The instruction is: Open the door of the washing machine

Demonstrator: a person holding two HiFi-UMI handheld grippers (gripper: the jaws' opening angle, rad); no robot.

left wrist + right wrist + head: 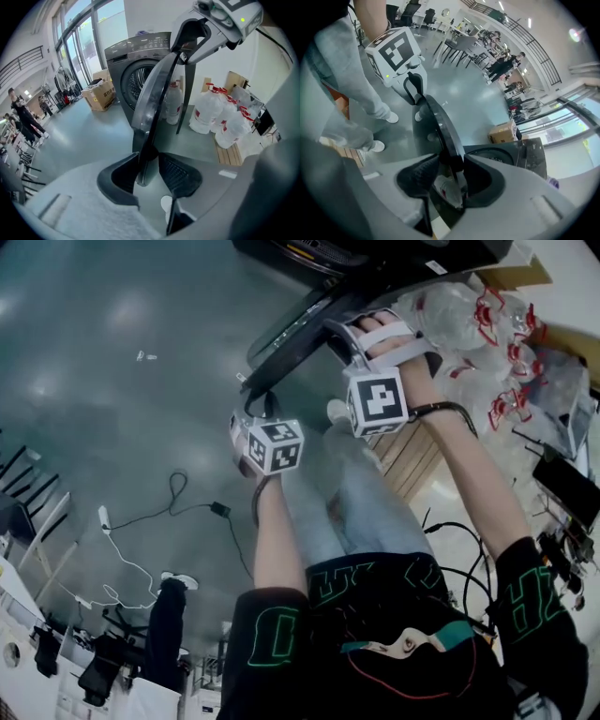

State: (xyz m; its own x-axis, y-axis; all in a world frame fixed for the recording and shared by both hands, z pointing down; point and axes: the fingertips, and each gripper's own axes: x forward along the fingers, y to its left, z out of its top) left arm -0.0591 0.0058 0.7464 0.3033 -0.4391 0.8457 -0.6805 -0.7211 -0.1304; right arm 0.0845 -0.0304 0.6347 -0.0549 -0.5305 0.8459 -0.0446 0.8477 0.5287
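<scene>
The dark grey washing machine (136, 61) stands with its round door (157, 93) swung out from the drum. In the head view the door (309, 315) shows edge-on as a dark band. My left gripper (147, 171) has the door's lower rim between its pads, shut on it. My right gripper (452, 171) is shut on the rim at the opposite end of the door (440, 122). From the head view, the left gripper (251, 407) is at the door's near end and the right gripper (352, 338) is further along it. Each gripper view shows the other gripper on the rim.
Several white plastic jugs with red caps (220, 117) stand on a wooden pallet (417, 460) right of the machine. A cardboard box (98, 96) sits to its left. Cables (178, 512) lie on the grey floor. People (23, 117) stand far off. My own legs (351, 98) are close by.
</scene>
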